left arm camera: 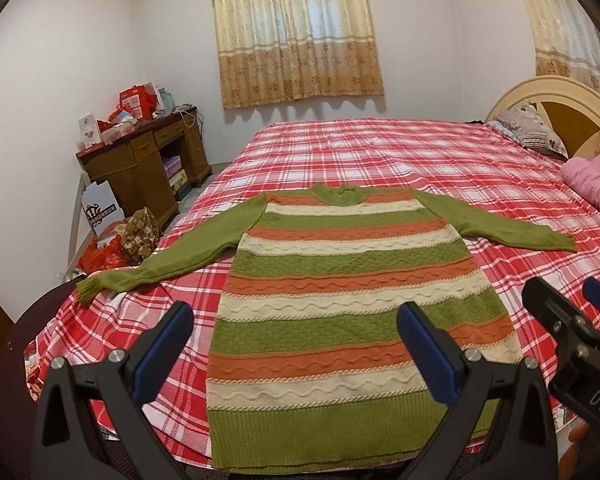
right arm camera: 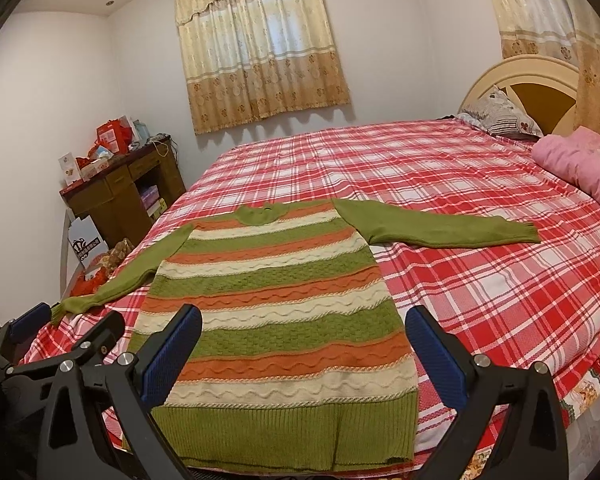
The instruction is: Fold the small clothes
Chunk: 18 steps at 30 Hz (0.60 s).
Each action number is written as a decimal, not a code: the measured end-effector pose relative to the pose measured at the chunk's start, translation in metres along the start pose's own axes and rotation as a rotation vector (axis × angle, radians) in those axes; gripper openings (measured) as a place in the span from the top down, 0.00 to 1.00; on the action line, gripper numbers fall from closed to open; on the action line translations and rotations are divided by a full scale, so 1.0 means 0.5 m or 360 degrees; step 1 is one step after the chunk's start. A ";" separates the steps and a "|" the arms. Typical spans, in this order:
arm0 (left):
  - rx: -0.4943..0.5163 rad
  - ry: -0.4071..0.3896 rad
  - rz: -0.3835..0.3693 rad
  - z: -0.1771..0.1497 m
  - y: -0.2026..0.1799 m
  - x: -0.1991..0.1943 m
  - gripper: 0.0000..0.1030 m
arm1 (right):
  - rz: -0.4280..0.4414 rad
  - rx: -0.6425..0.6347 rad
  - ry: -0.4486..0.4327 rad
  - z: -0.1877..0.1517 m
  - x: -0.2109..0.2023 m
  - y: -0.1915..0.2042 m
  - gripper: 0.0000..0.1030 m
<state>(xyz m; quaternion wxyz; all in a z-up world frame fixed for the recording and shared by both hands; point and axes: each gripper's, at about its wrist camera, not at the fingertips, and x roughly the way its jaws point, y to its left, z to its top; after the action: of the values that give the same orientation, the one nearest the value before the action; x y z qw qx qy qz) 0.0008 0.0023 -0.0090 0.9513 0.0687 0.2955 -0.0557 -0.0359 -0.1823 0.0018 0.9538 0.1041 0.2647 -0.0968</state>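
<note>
Nearest, the left gripper (left arm camera: 296,354) and right gripper (right arm camera: 304,360) hover with jaws spread wide, holding nothing, above the hem of a striped knit sweater (left arm camera: 340,304) lying flat, sleeves outstretched, on the red plaid bedspread (left arm camera: 400,152); beyond hangs a curtain (left arm camera: 296,36).

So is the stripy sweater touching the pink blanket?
Apart. The right wrist view shows bare plaid sheet between the sweater sleeve's cuff and the pink blanket.

Sweater (left arm camera: 340,300) flat on bed (left arm camera: 440,160), pillow (left arm camera: 528,128) far right, desk (left arm camera: 140,164) left
</note>
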 end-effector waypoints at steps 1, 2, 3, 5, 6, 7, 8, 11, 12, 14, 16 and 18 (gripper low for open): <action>-0.0002 0.0000 -0.0001 0.000 0.000 0.000 0.00 | -0.0004 -0.0001 0.0000 0.000 0.000 0.000 0.01; -0.0005 0.0001 -0.0001 0.001 0.006 -0.002 0.00 | -0.0007 -0.0002 0.0000 -0.001 0.001 0.000 0.01; -0.0006 -0.0001 -0.0001 0.001 0.006 -0.003 0.00 | -0.0011 -0.0003 0.0002 -0.001 0.001 0.000 0.01; -0.0005 -0.0001 -0.0003 0.002 0.008 -0.003 0.00 | -0.0011 -0.0002 0.0005 -0.001 0.000 0.000 0.01; -0.0003 -0.0004 -0.0004 0.003 0.008 -0.004 0.00 | -0.0012 -0.0001 0.0004 -0.001 0.000 -0.001 0.01; 0.0000 -0.0006 -0.0005 0.002 0.007 -0.005 0.00 | -0.0016 -0.0003 0.0002 -0.001 0.000 0.000 0.01; 0.0003 -0.0008 -0.0005 0.002 0.006 -0.005 0.00 | -0.0023 -0.0003 -0.0002 -0.001 0.000 -0.001 0.01; 0.0012 -0.0014 -0.0006 0.003 0.004 -0.007 0.00 | -0.0026 0.0000 -0.0006 -0.001 -0.003 -0.001 0.01; 0.0014 -0.0016 -0.0005 0.003 0.003 -0.007 0.00 | -0.0028 0.0001 -0.0006 -0.001 -0.003 -0.001 0.01; 0.0017 -0.0017 -0.0006 0.004 0.003 -0.007 0.00 | -0.0039 -0.0003 -0.0008 -0.002 -0.003 -0.001 0.01; 0.0018 -0.0015 -0.0007 0.004 0.004 -0.006 0.00 | -0.0051 -0.0013 -0.0010 -0.002 -0.003 0.001 0.01; 0.0016 -0.0016 -0.0004 0.001 0.001 -0.008 0.00 | -0.0058 -0.0021 -0.0009 -0.002 -0.003 0.002 0.01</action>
<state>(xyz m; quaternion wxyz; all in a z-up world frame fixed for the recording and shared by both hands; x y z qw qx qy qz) -0.0022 0.0031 -0.0060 0.9523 0.0726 0.2905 -0.0588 -0.0375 -0.1808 0.0018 0.9533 0.0927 0.2645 -0.1128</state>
